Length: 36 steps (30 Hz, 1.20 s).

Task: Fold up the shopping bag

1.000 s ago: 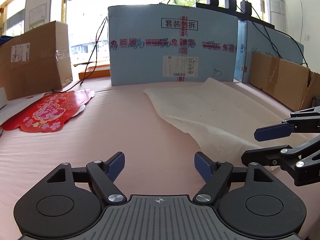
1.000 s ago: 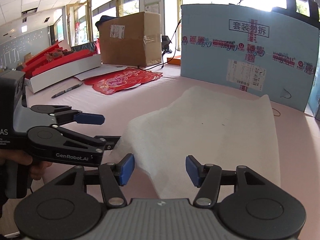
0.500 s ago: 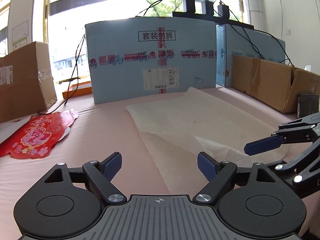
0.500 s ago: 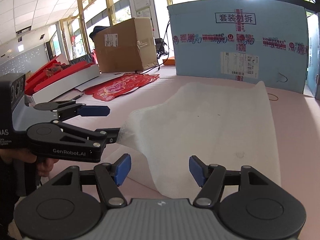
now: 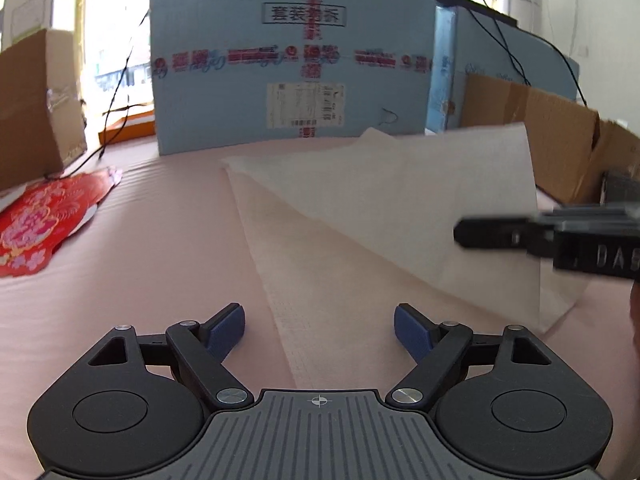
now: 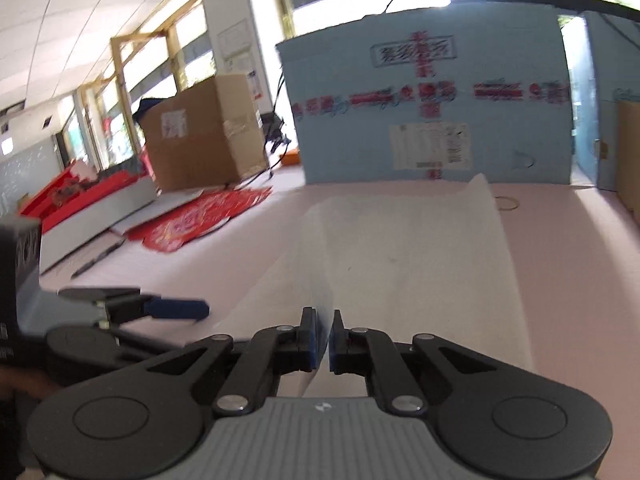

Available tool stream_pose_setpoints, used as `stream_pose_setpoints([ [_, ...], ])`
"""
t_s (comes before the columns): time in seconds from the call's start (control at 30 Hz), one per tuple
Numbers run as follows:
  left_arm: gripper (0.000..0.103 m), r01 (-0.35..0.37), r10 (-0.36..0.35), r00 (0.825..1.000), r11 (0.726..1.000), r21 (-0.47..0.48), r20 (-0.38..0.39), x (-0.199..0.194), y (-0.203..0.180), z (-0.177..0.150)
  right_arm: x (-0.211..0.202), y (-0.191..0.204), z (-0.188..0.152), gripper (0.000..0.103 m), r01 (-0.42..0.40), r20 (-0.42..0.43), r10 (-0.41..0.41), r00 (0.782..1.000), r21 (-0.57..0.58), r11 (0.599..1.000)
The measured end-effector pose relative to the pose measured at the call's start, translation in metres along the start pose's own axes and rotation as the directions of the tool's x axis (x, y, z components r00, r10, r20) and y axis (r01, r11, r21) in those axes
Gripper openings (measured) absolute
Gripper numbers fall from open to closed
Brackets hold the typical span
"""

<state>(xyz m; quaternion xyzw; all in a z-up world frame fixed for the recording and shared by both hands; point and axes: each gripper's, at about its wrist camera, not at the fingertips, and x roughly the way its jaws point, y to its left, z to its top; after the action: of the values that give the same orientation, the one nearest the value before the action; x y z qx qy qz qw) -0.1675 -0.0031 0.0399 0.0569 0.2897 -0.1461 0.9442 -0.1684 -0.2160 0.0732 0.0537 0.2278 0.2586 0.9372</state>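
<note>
A thin white shopping bag (image 5: pixel 360 216) lies on the pink table, its right side lifted into a raised flap. My right gripper (image 6: pixel 322 340) is shut on the bag's near edge (image 6: pixel 320 280) and holds it up off the table; in the left wrist view it shows as a dark bar (image 5: pixel 520 236) at the right, pinching the flap. My left gripper (image 5: pixel 319 328) is open, low over the table at the bag's near left edge, with nothing between its blue pads. It appears at the left of the right wrist view as blue-tipped fingers (image 6: pixel 176 307).
A big blue box (image 5: pixel 292 68) stands behind the bag. Brown cartons sit at the left (image 5: pixel 36 104) and right (image 5: pixel 560 140). Red paper decorations (image 5: pixel 44 220) lie on the left of the table, with a pen (image 6: pixel 98 258) and a white tray (image 6: pixel 92 208) beyond.
My right gripper has gone from open to shut on the bag's near edge and lifted it into a flap. The left gripper stays open and has shifted toward the bag's left edge.
</note>
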Motion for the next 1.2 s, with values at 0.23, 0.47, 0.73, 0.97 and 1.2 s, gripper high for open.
stream_pose_setpoints([
  [0.23,0.007,-0.004,0.003,1.0,0.998,0.055,0.011,0.004,-0.005,0.008,-0.04,-0.022,0.0,0.006,0.099,0.163,-0.109,0.981,0.071,0.993],
  [0.47,0.004,-0.113,0.113,0.994,0.993,-0.027,0.008,-0.002,0.03,0.002,-0.078,-0.066,0.005,0.003,0.171,0.271,-0.229,0.935,0.219,0.961],
  [0.73,0.004,-0.103,0.104,0.994,0.994,-0.036,0.018,-0.005,0.031,-0.001,-0.049,-0.084,-0.013,0.073,-0.119,0.046,0.109,0.993,0.419,0.9],
  [0.97,0.004,-0.099,0.101,0.995,0.994,-0.044,0.027,-0.005,0.032,-0.003,-0.028,-0.044,0.001,0.079,-0.156,0.069,0.141,0.988,0.314,0.936],
  [1.2,0.004,-0.103,0.105,0.994,0.994,-0.038,0.034,-0.005,0.03,-0.004,0.033,0.027,0.021,0.079,-0.217,-0.09,0.24,0.966,0.215,0.952],
])
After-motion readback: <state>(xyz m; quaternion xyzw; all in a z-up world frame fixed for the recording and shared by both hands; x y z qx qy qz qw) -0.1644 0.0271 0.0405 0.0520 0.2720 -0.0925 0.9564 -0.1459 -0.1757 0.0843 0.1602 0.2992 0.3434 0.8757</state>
